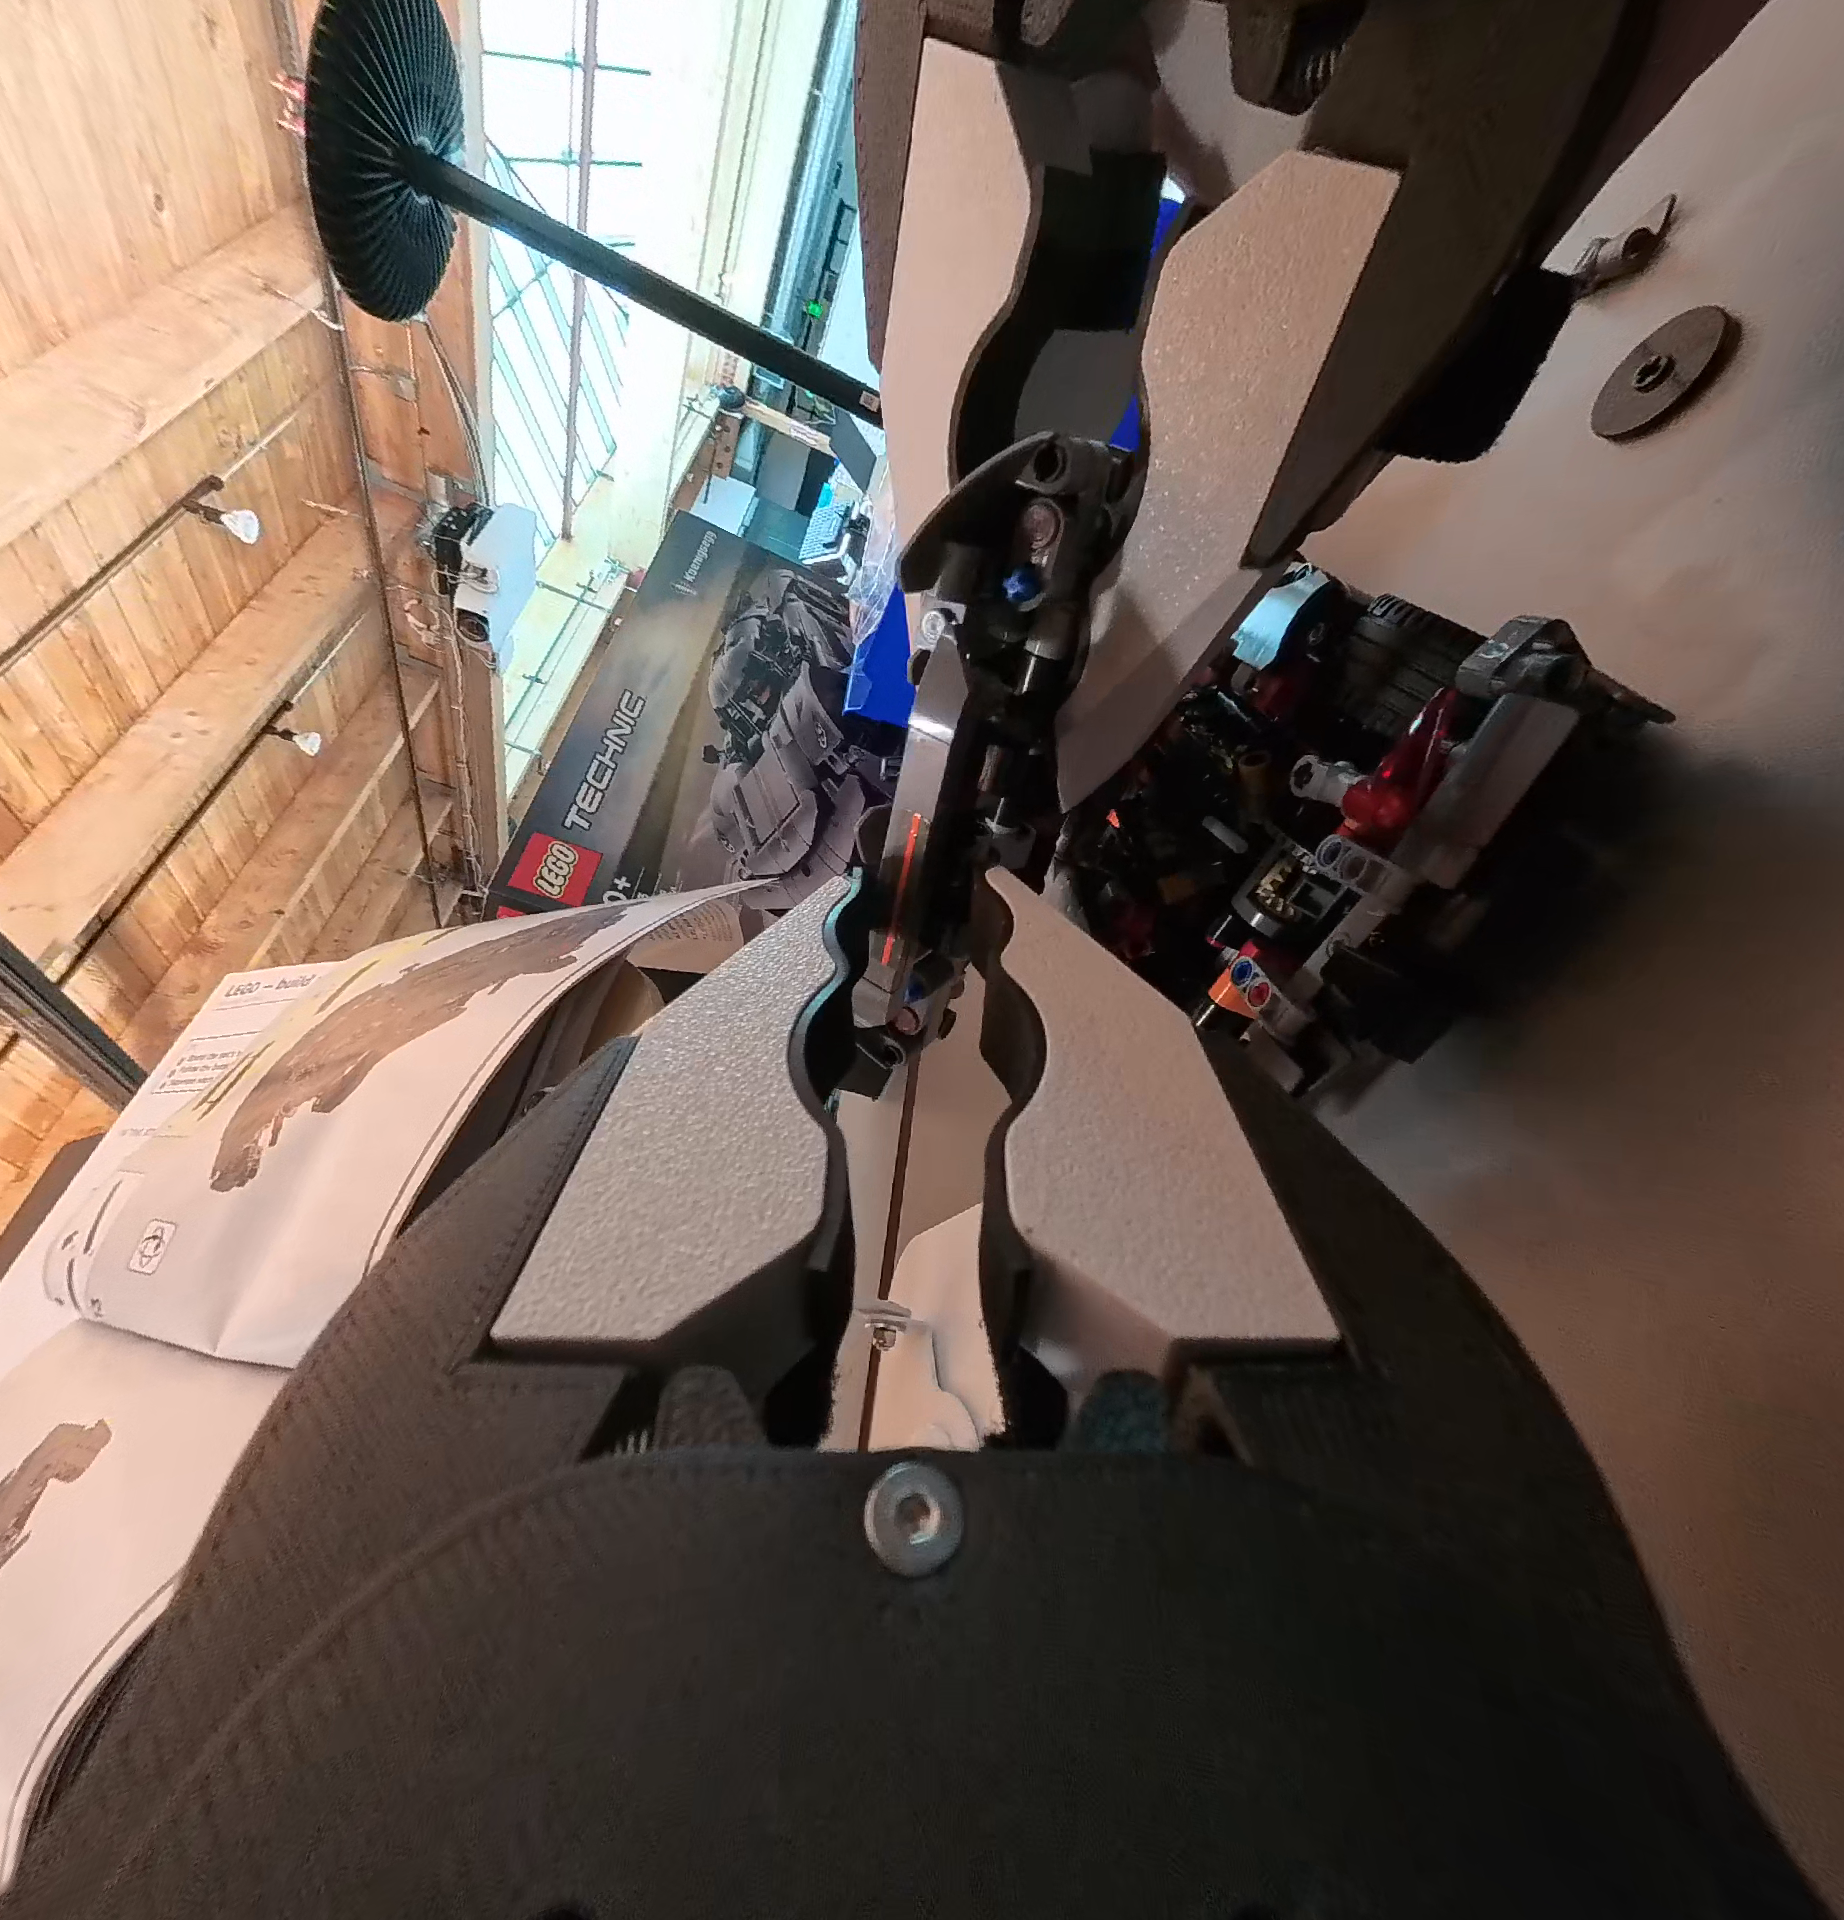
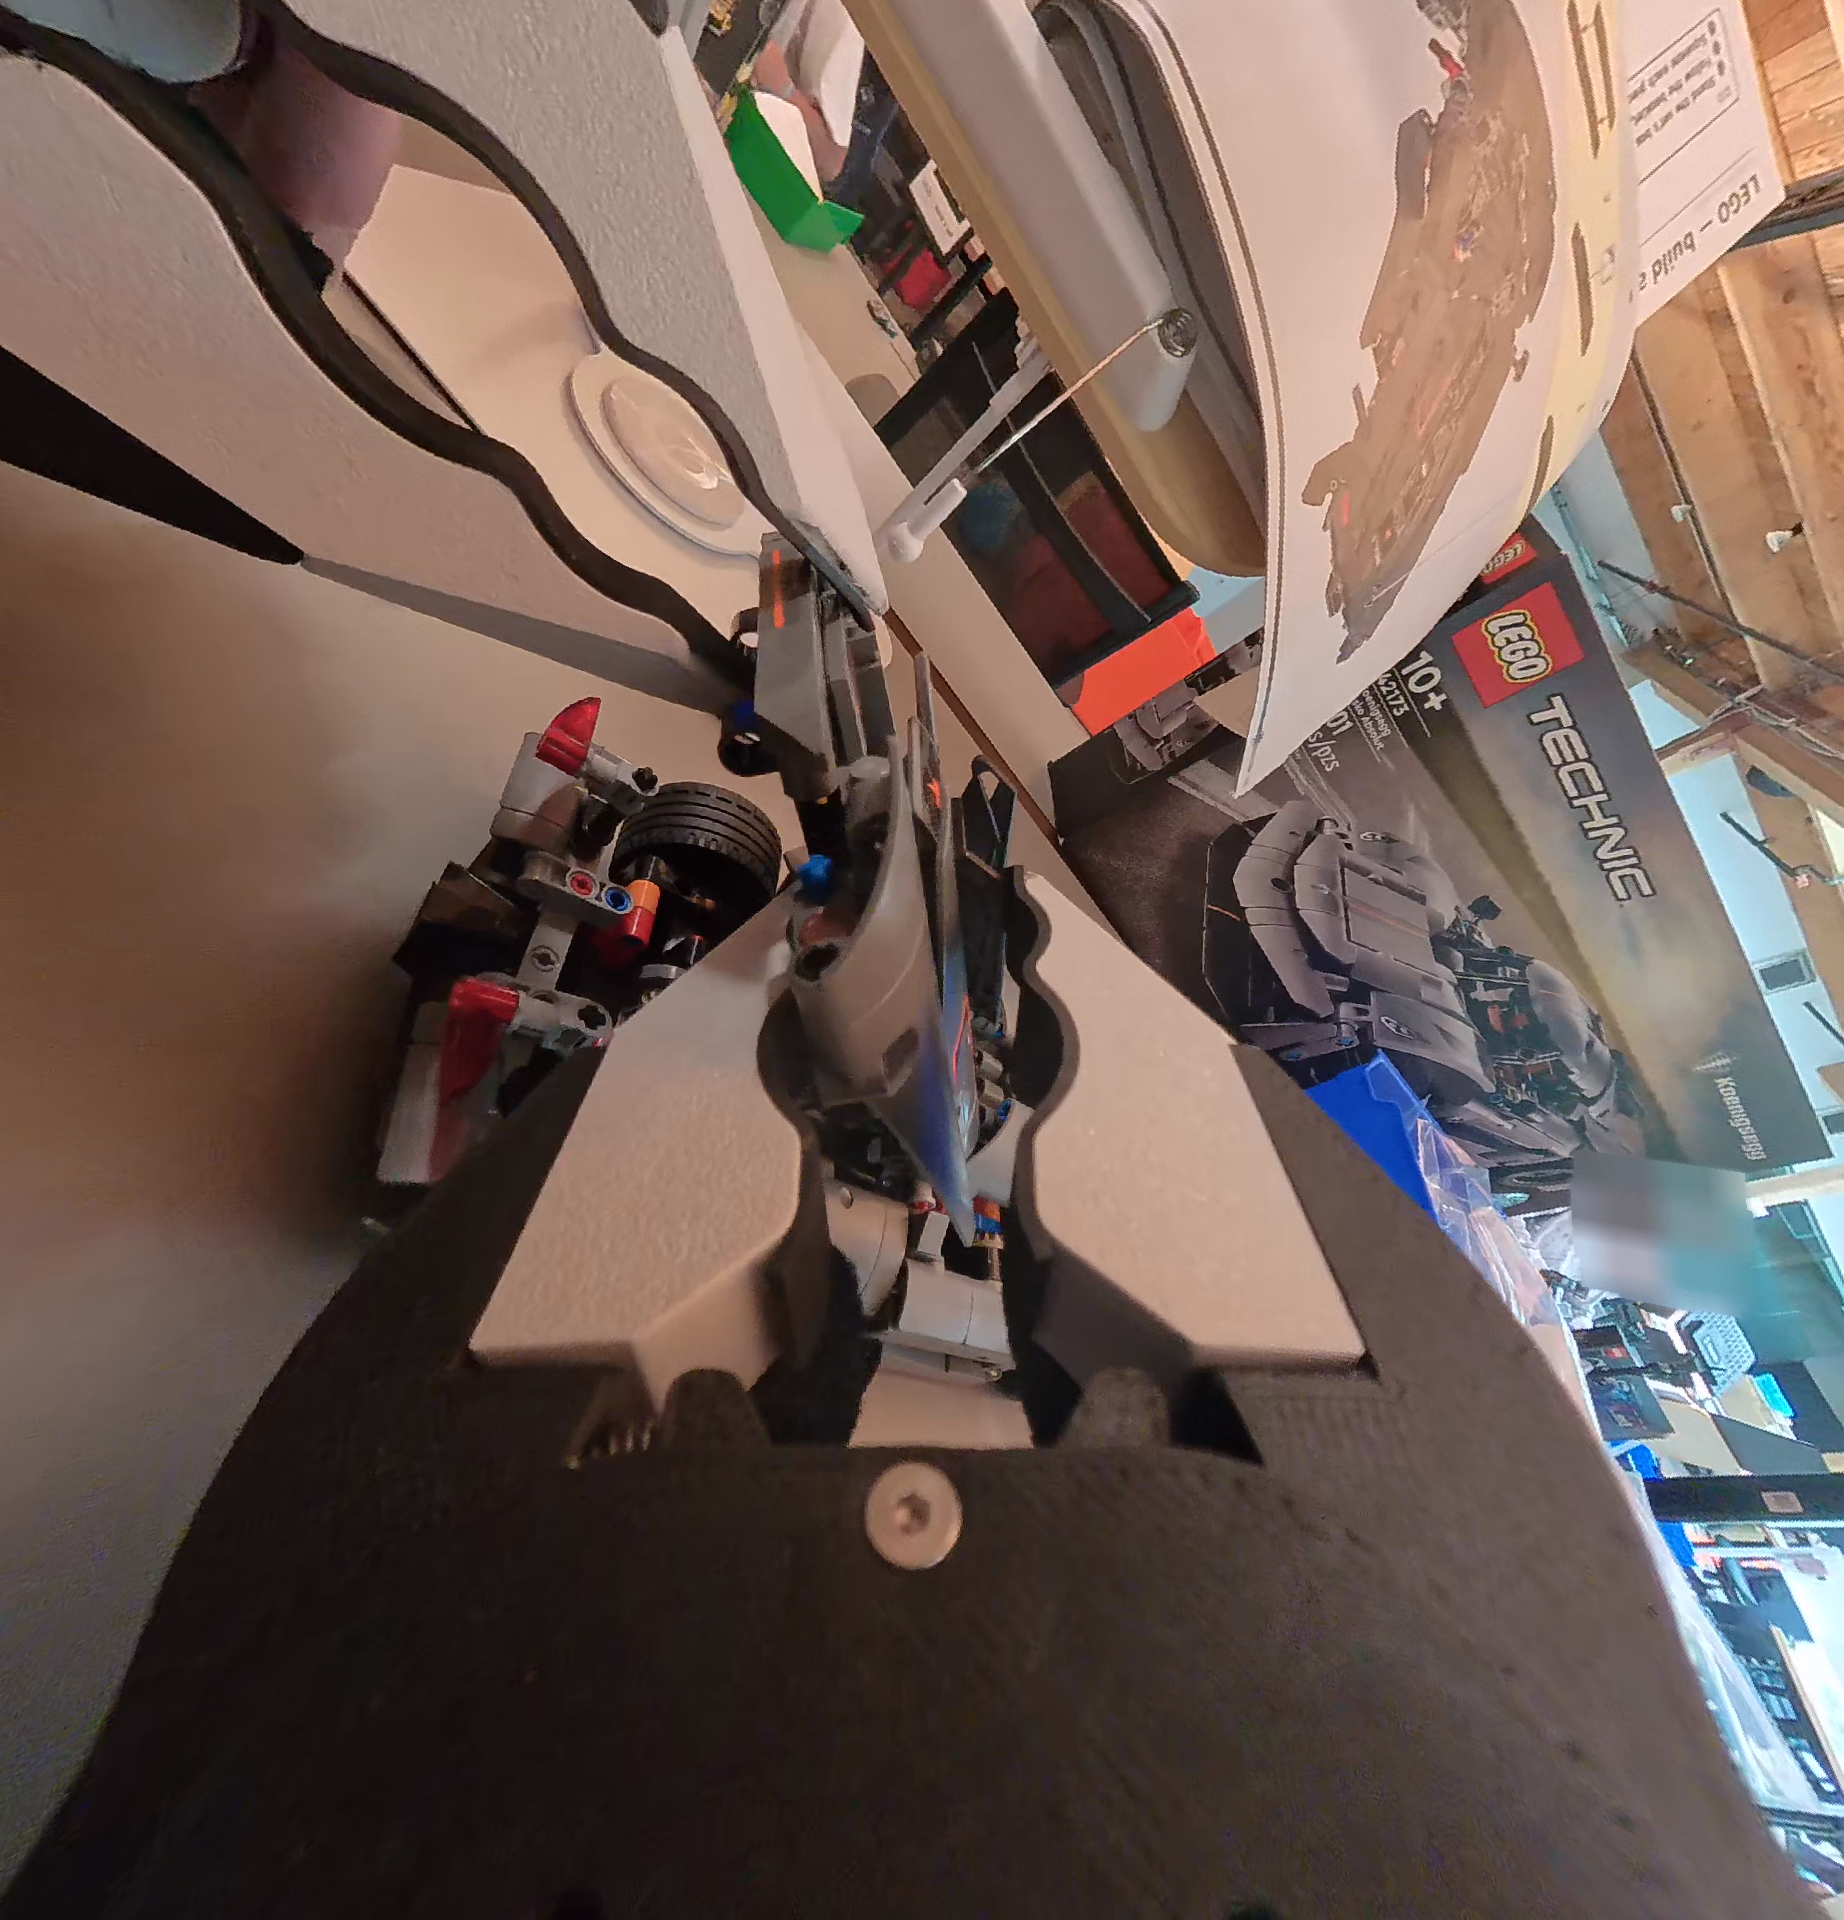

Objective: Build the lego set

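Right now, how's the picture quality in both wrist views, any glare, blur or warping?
Left wrist view: the window is blown out, wide-angle warping bends the wooden wall, and the sub-assembly between both grippers is slightly soft. Right wrist view: the chassis on the table is sharp, while the panel piece in the right gripper looks blurred.

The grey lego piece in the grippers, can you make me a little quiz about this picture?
1. True or false: both grippers grip the grey lego piece.
2. What lies on the table beside it: A a half-built car, B a ball?
3. What colour is the pin on the piece?

Key:
1. True: left gripper and right gripper clamp it.
2. A, the half-built car.
3. Blue pin.
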`<action>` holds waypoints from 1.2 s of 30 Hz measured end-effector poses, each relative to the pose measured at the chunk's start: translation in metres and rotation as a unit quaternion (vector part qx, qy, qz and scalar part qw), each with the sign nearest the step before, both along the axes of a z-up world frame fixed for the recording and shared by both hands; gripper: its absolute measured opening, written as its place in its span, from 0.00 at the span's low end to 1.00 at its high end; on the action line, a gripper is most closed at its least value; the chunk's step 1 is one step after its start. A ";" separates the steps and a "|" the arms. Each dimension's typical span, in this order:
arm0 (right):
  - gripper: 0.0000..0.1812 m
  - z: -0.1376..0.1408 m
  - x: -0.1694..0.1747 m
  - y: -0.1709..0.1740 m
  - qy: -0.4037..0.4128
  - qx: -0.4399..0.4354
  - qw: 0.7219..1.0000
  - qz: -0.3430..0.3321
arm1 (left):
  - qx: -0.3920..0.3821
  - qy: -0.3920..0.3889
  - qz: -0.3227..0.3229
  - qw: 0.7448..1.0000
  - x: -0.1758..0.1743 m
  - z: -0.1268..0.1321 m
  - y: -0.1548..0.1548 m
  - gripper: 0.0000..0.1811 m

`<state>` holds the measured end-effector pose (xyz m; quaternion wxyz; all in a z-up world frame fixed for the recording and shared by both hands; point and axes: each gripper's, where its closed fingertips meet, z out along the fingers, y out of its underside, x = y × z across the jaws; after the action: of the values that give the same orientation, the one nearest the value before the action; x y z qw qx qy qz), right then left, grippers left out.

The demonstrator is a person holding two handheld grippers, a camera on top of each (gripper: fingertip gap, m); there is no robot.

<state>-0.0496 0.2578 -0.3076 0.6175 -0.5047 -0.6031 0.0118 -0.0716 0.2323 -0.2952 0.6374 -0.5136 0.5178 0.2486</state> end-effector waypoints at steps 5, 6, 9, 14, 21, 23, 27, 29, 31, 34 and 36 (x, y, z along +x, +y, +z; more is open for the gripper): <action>0.18 0.000 0.001 0.001 -0.001 -0.002 1.000 -0.004 | -0.004 -0.003 0.000 1.000 0.000 -0.001 0.000 0.08; 0.18 0.000 0.001 0.001 -0.004 0.001 1.000 -0.004 | -0.001 -0.001 0.000 1.000 0.001 -0.001 0.000 0.08; 0.17 0.000 0.001 0.001 -0.004 -0.003 1.000 -0.004 | 0.000 -0.003 0.002 1.000 0.000 0.000 0.001 0.09; 0.15 -0.001 0.000 0.000 -0.008 -0.010 1.000 0.000 | 0.002 -0.007 0.001 1.000 0.000 0.001 0.001 0.09; 0.15 -0.001 0.000 0.001 -0.006 -0.019 1.000 -0.002 | 0.002 -0.011 0.003 1.000 0.000 0.001 0.002 0.09; 0.15 0.000 0.000 0.000 -0.006 -0.021 1.000 0.000 | 0.003 -0.011 0.002 1.000 0.000 0.001 0.002 0.09; 0.15 -0.001 0.000 0.000 -0.006 -0.031 0.999 0.005 | 0.002 -0.011 0.003 1.000 0.001 0.002 0.002 0.09; 0.15 0.000 0.000 0.001 -0.006 -0.034 0.999 0.006 | 0.004 -0.012 0.003 1.000 0.001 0.002 0.002 0.09; 0.15 -0.001 0.001 0.001 -0.008 -0.039 0.999 0.007 | 0.005 -0.010 0.003 1.000 0.001 0.002 0.002 0.09; 0.14 0.000 0.001 0.001 -0.013 -0.042 0.999 0.005 | 0.006 -0.011 0.005 1.000 0.001 0.003 0.002 0.08; 0.14 0.000 0.000 0.001 -0.011 -0.040 0.999 0.004 | 0.003 -0.014 0.007 1.000 0.000 0.003 0.003 0.09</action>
<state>-0.0498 0.2593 -0.3078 0.5903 -0.5267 -0.6108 0.0331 -0.0714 0.2356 -0.2922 0.6445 -0.5183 0.5046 0.2477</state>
